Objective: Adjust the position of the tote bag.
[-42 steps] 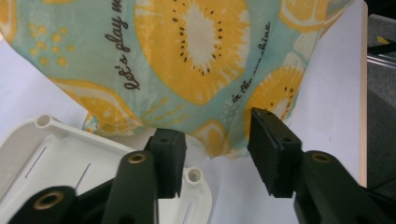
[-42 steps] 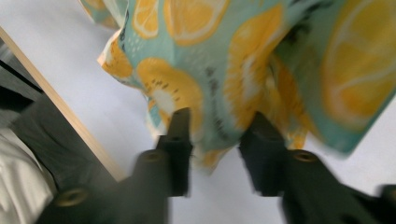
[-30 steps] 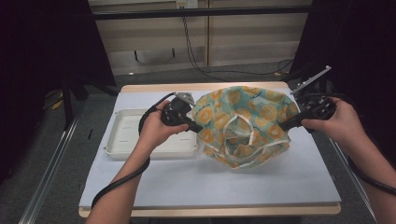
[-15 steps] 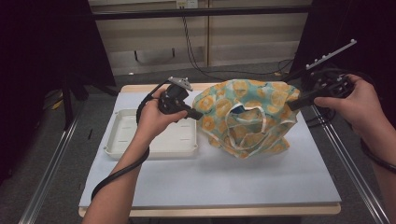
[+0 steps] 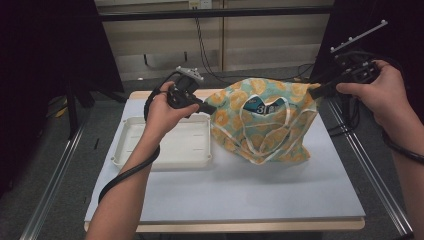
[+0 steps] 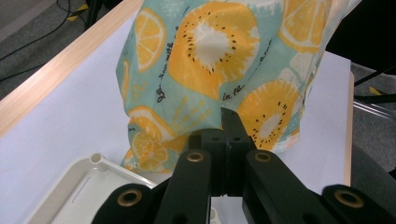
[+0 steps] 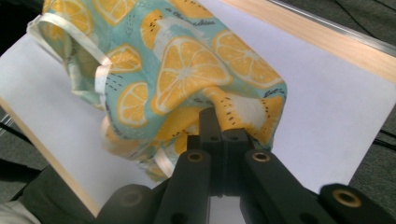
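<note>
bag: citrus-print fabric tote bag (image 5: 262, 120), teal with orange and lemon slices, sitting centre-right in the high view, bottom edge slumped on the table while its two sides are pulled up and apart
bag mouth: gaping toward the camera, white ribbon handles (image 5: 260, 132) drooping down the front, something blue with white print (image 5: 257, 107) peeking inside, can't read what it is
left gripper: left gripper (image 5: 210, 108) comes in from the left of centre, jaws pressed together and pinching the bag's left edge; in the left gripper view the cloth bunches right at the jaw tips (image 6: 229, 116)
right gripper: right gripper (image 5: 316, 91) in the upper right, jaws also squeezed together on the bag's right edge; same bunching in the right gripper view (image 7: 210, 116)
tray: empty white plastic tray (image 5: 130, 150) just left of the bag, under the left hand (image 5: 167, 112)
table: white-topped table (image 5: 250, 195) with a wooden rim, bag and tray both on it
background: cables (image 5: 205, 40) hanging against the wall at the top of the frame
</note>
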Available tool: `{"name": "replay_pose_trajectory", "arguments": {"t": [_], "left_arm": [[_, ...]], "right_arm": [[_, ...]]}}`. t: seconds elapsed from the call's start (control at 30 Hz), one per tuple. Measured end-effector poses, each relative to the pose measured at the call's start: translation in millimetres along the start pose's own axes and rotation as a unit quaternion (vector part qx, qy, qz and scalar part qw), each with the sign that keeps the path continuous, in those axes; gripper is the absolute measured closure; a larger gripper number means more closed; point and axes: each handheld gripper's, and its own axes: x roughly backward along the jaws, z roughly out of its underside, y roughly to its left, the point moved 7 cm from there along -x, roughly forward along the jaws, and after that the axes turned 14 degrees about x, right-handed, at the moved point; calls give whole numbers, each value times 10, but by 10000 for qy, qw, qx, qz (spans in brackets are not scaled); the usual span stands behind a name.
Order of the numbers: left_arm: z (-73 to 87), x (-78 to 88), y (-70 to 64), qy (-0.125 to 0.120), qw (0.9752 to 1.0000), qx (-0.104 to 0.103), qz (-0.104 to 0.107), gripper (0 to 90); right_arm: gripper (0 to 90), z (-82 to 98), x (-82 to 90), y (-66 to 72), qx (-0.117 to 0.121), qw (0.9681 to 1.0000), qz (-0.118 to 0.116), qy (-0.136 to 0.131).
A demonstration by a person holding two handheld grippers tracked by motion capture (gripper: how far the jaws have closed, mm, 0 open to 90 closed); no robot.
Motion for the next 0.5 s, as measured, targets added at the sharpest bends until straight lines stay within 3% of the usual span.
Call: {"name": "replay_pose_trajectory", "arguments": {"t": [0.2, 0.4, 0.5], "left_arm": [[-106, 0, 83, -149, 9998, 122, -18, 900], [-141, -83, 176, -59, 9996, 247, -80, 900], [-135, -145, 223, 67, 9995, 265, -150, 898]], "right_arm": [[900, -109, -22, -150, -147, 9997, 137, -123], [900, -127, -192, -216, -147, 9998, 138, 0], [900, -121, -299, -212, -95, 9999, 26, 46]]}}
